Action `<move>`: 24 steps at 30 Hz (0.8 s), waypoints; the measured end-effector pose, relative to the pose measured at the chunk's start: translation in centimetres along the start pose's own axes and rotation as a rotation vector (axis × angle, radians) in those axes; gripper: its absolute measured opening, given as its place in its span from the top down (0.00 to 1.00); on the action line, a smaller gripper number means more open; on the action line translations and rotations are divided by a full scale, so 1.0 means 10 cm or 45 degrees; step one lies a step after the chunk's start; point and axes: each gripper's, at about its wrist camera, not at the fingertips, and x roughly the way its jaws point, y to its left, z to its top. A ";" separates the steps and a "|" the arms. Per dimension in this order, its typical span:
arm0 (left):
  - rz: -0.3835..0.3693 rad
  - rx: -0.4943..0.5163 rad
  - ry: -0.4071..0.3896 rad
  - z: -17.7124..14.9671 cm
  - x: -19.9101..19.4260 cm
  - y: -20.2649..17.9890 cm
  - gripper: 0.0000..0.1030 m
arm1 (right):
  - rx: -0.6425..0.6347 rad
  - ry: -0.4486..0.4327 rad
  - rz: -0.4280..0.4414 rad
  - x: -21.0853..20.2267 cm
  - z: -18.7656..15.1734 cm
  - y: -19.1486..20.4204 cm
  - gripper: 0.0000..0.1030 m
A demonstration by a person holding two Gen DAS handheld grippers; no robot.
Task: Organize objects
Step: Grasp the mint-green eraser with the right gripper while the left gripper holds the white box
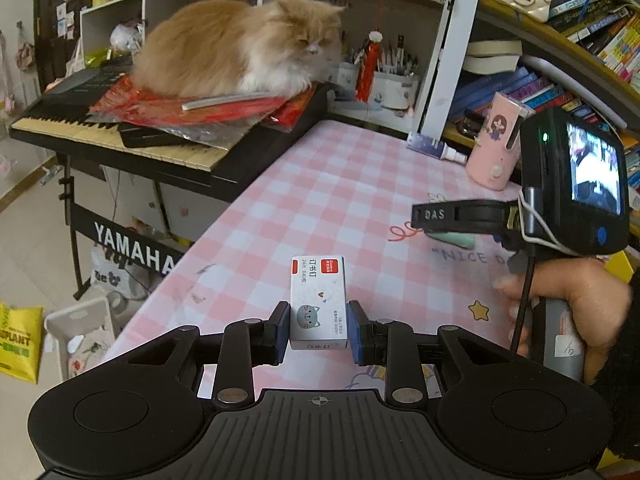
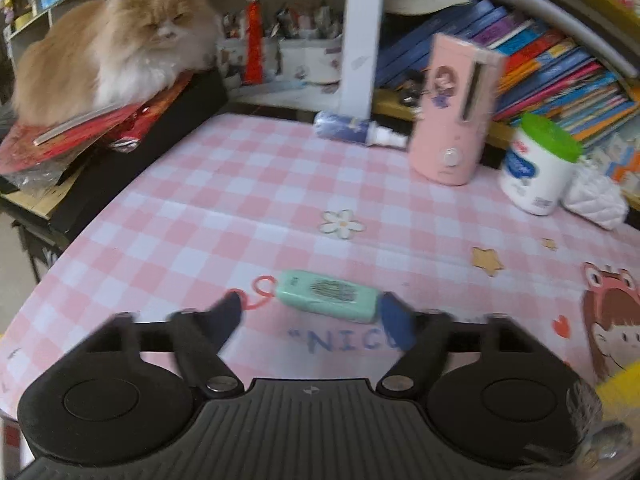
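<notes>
Pointing away lengthwise, staple box (image 1: 319, 302) sits clamped in left claw (image 1: 319, 330).

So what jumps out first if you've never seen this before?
Surely the fluffy orange cat, loafing on red papers atop a Yamaha keyboard left of the pink checked table. Nearer, the left gripper clasps a small white staple box standing on the table, while the right gripper is open around a mint green case.
</notes>
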 end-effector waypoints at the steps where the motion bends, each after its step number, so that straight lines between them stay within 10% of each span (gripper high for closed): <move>1: 0.007 0.000 -0.003 0.00 -0.02 0.02 0.73 | 0.012 -0.002 -0.008 0.00 -0.02 -0.02 0.20; 12: 0.088 0.002 0.045 -0.07 -0.09 0.11 0.73 | 0.157 0.028 -0.032 0.34 0.02 0.02 0.22; 18: 0.095 0.006 0.044 -0.07 -0.10 0.12 0.73 | 0.157 -0.015 -0.096 0.38 0.09 0.03 0.51; 22: 0.086 0.014 0.021 -0.06 -0.14 0.12 0.73 | 0.150 0.009 -0.124 0.36 0.08 0.03 0.19; 24: 0.087 0.018 0.020 -0.06 -0.16 0.12 0.73 | 0.148 -0.010 -0.140 0.34 0.07 0.02 0.18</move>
